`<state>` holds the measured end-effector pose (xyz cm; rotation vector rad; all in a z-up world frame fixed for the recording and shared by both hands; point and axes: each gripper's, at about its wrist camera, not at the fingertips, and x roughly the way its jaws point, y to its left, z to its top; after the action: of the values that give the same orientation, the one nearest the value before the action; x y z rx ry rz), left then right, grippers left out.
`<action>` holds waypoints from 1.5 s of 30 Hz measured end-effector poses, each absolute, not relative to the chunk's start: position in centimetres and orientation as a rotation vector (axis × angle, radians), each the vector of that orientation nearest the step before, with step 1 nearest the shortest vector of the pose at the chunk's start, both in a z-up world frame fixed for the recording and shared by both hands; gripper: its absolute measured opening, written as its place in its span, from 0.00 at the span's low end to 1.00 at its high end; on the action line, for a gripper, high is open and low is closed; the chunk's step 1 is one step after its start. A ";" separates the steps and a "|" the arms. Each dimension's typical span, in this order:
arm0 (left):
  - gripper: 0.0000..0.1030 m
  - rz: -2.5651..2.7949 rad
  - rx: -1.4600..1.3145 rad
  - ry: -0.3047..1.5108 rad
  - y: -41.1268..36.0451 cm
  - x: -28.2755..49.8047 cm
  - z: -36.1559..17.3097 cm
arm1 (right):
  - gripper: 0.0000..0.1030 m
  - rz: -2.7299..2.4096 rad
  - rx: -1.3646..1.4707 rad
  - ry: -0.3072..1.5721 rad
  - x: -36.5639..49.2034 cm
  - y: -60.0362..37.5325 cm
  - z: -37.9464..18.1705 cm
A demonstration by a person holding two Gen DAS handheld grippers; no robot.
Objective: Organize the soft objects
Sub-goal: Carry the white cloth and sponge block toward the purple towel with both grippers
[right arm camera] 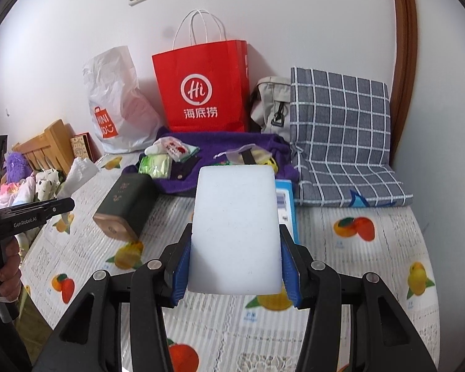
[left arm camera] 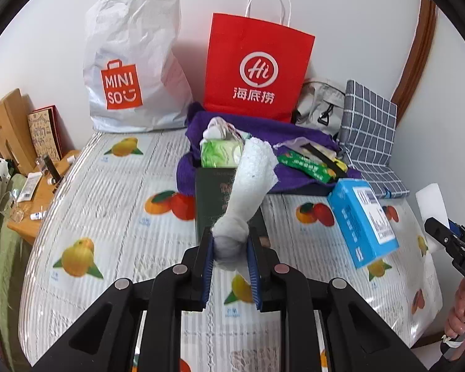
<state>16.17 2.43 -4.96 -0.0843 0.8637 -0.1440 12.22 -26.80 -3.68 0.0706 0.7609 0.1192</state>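
Observation:
In the left wrist view my left gripper (left arm camera: 231, 236) is shut on the bunched end of a white cloth (left arm camera: 251, 173), which stands up above the fruit-print table cover (left arm camera: 114, 217). In the right wrist view my right gripper (right arm camera: 235, 231) is shut on a white foam sponge block (right arm camera: 235, 210), one pad on each side. Each gripper shows at the edge of the other view: the right gripper (left arm camera: 434, 228) with the sponge (left arm camera: 432, 201), the left gripper (right arm camera: 66, 204) with the cloth (right arm camera: 79, 170). A purple towel (left arm camera: 294, 183) lies at the back with small packets on it.
A red paper bag (left arm camera: 257, 68) and a white Miniso bag (left arm camera: 133, 71) stand against the wall. A grey checked cushion (right arm camera: 341, 136) and a grey pouch (right arm camera: 271, 105) lie at the back right. A dark green tin (right arm camera: 127, 207), a green tissue pack (left arm camera: 221, 153) and a blue box (left arm camera: 361, 220) lie on the cover.

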 end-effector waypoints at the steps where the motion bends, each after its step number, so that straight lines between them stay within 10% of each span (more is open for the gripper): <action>1: 0.19 -0.143 -0.087 0.861 2.4 16.5 -4.8 | 0.48 0.117 0.067 0.761 12.7 -26.8 -3.5; 45: 0.19 -0.192 -0.047 0.799 -0.5 31.9 -1.3 | 0.48 0.178 0.052 0.631 28.5 -26.4 1.0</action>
<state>31.90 -0.52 -1.33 -0.0474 0.7990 -0.1917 28.54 -26.42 1.02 0.0516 0.6311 0.1777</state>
